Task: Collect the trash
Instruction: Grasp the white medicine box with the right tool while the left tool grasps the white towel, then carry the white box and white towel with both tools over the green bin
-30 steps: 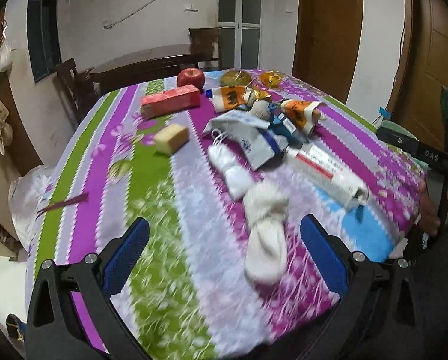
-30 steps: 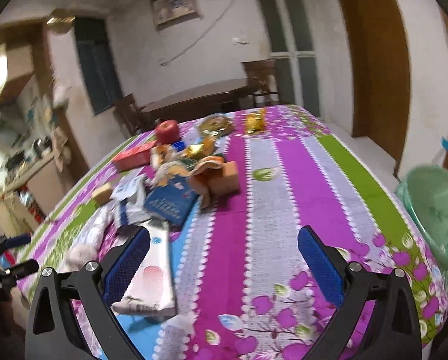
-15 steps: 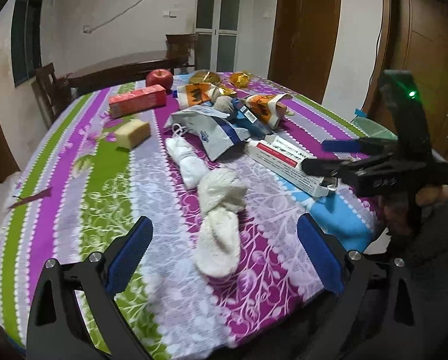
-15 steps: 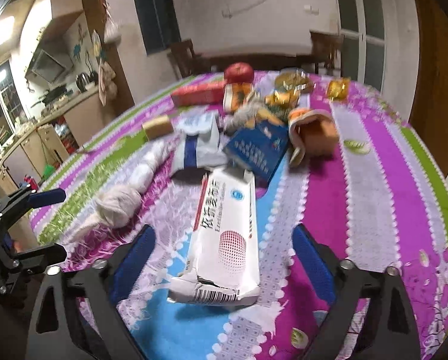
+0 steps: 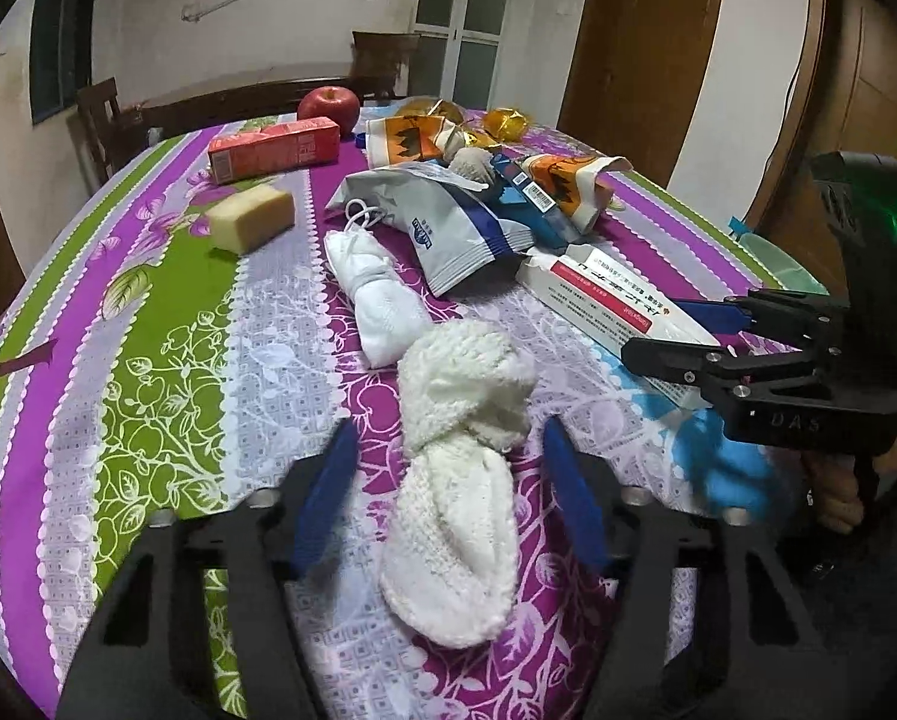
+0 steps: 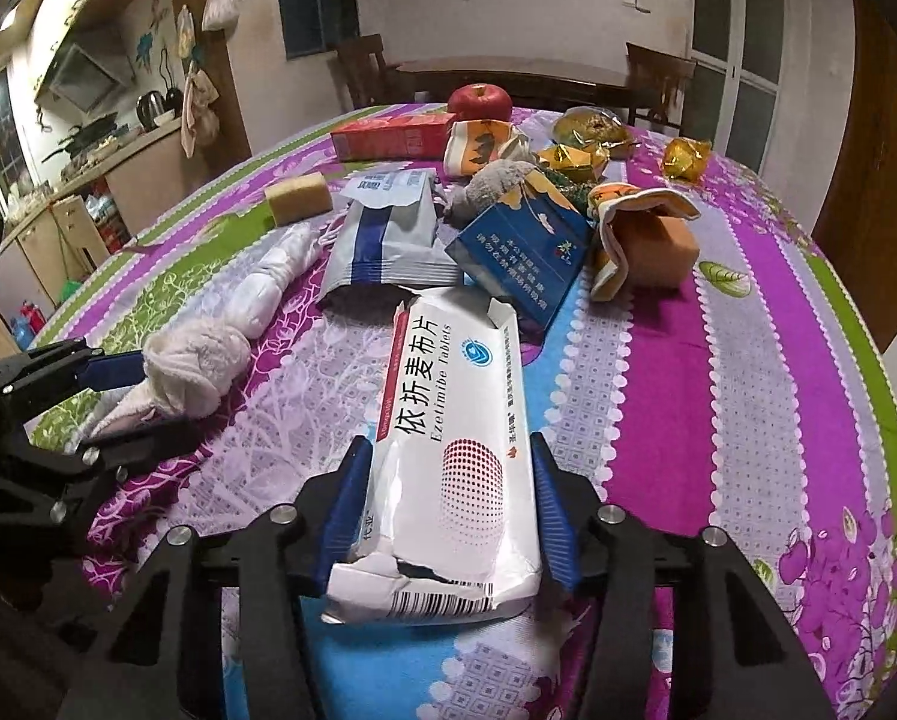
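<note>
Left wrist view: the left gripper (image 5: 445,468) hangs low over the bench (image 5: 166,324), which wears a purple, green and lilac striped cloth. Its jaws are closing, with the knotted white fluffy sock (image 5: 457,456) lying between the blue pads; a gap shows on each side, so the pads do not press it. Beyond the sock, end to end with it, lies a rolled white cloth (image 5: 376,294) with a looped string. A grey-and-blue foil pouch (image 5: 448,222) lies just right of that roll. Farther back are a yellow sponge block (image 5: 250,217), a red carton (image 5: 274,150) and an apple (image 5: 328,108). At the right edge the right gripper (image 5: 688,330) reaches in from the side around the near end of the white tablet box (image 5: 604,300).

Right wrist view: the right gripper (image 6: 448,498) straddles the torn, barcoded near end of the white tablet box (image 6: 448,444), which lies flat on the cloth pointing away. The jaws are closing; both blue pads sit right against the box's long sides, and the carton is crumpled there. Behind it rest a blue booklet-like pack (image 6: 520,252), the foil pouch (image 6: 388,234) and an orange wrapper (image 6: 640,234). At the left the left gripper (image 6: 118,402) flanks the fluffy sock (image 6: 190,372).
</note>
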The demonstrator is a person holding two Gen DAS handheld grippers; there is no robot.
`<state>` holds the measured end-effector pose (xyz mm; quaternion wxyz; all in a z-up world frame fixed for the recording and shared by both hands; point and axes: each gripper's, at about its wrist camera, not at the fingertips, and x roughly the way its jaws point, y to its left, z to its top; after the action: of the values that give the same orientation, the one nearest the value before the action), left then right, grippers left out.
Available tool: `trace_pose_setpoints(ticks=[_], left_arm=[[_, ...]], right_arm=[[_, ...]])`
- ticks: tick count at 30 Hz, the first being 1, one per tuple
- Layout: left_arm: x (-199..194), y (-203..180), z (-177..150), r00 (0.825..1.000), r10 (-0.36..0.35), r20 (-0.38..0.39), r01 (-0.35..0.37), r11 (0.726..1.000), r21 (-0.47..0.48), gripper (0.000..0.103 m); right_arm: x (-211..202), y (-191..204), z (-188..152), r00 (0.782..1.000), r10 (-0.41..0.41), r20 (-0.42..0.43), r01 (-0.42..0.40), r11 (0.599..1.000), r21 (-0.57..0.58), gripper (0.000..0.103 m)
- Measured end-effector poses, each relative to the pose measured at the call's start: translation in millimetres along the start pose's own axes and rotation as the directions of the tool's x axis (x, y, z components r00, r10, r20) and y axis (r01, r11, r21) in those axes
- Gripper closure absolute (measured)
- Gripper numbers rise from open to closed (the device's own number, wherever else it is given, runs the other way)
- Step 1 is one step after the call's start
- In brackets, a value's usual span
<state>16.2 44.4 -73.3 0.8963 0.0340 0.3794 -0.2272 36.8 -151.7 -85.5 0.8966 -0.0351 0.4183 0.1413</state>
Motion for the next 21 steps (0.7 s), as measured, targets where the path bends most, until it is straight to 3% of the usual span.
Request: trace_pose_setpoints(ticks=[2, 4, 11, 21], left_arm=[[-0.1, -4.8, -1.4, 1.0, 0.008, 0.006, -0.008, 1.0, 0.028, 0.069], [-0.3, -5.8, -2.2, 1.0, 0.012, 0.014, -0.012, 1.0, 0.026, 0.073], [-17.5, -6.7, 3.6, 1.0, 0.012, 0.022, -0.013, 0.999, 0.049, 0.075], [-65.7, -12.5, 25.7, 0.99, -0.019, 0.137, 0.005, 0.995, 0.103, 0.075]], right_arm=[[-0.3, 0.4, -0.3, 1.0, -0.001, 0.005, 0.001, 1.0, -0.004, 0.053], [-2.0, 1.1, -0.8, 1.0, -0.006, 0.012, 0.006, 1.0, -0.004, 0.054], [-19.6, 9.9, -5.4, 0.999, -0.006, 0.037, 0.006, 1.0, -0.004, 0.056], [-83.2, -3.9, -12.4, 0.987, -0.078, 0.138, 0.073, 0.997, 0.037, 0.056]])
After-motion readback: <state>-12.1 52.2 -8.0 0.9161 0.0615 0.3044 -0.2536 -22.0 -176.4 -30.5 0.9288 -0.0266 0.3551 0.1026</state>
